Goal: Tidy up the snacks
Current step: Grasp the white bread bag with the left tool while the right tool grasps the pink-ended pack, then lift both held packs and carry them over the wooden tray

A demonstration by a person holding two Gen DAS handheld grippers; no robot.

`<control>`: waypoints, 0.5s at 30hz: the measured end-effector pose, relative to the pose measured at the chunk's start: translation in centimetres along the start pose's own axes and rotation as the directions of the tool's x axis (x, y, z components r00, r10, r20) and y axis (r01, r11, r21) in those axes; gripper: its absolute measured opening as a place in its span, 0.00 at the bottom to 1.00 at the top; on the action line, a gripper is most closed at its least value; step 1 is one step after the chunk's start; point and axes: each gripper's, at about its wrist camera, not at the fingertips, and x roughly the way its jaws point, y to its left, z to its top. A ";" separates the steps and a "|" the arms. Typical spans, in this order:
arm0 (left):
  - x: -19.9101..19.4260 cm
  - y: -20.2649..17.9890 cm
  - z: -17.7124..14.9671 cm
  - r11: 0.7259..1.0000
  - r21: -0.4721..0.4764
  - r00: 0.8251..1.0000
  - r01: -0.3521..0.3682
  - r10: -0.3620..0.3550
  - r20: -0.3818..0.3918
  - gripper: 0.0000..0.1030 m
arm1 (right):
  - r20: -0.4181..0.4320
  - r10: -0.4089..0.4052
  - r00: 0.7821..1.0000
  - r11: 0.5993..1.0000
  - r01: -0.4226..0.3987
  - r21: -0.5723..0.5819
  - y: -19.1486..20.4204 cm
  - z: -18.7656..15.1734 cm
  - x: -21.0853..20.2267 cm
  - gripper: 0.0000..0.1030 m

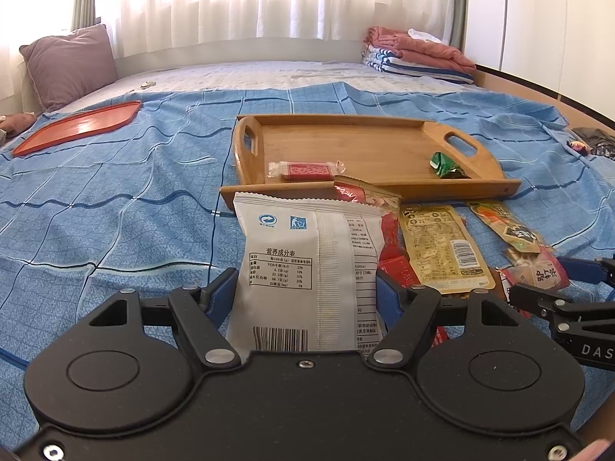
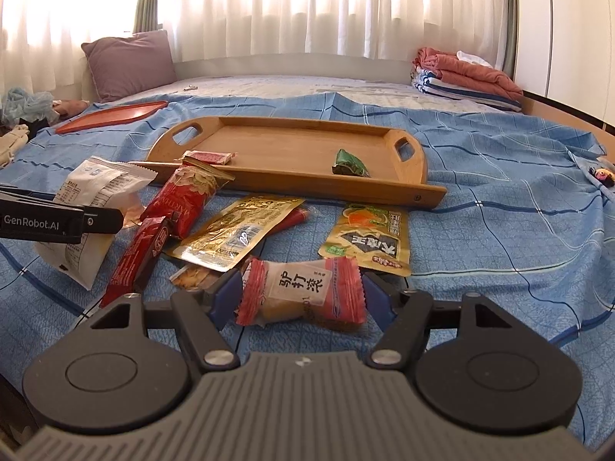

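Note:
My left gripper (image 1: 305, 292) is shut on a white snack bag (image 1: 307, 253), which stands upright between its blue fingers. The right wrist view shows the same bag (image 2: 96, 207) at the left. My right gripper (image 2: 301, 296) is shut on a red-and-white candy packet (image 2: 300, 292), its pads against the crimped ends. Ahead lies a wooden tray (image 1: 346, 119) (image 2: 307, 121) holding a red wrapped bar (image 1: 307, 171) and a green packet (image 1: 446, 165). Loose snacks lie before the tray: a gold packet (image 2: 238, 230), a red bag (image 2: 184, 196), a dark red bar (image 2: 138, 257) and a yellow-black packet (image 2: 369, 238).
Everything rests on a bed with a blue checked sheet. An orange flat tray (image 1: 77, 126) lies far left, near a purple pillow (image 1: 69, 65). Folded blankets (image 1: 419, 53) are stacked at the far right corner. The bed's wooden edge runs along the right.

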 end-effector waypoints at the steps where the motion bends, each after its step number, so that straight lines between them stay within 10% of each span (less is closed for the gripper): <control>1: 0.0 0.1 0.0 1.000 -0.001 1.000 -0.001 0.001 0.000 0.69 | -0.001 0.000 1.000 1.000 0.000 0.002 0.0 -0.1 -0.1 0.76; 15: -0.8 0.2 0.8 1.000 -0.013 1.000 -0.001 0.001 0.030 0.69 | -0.020 0.016 1.000 1.000 -0.016 -0.005 -0.2 0.5 -0.9 0.50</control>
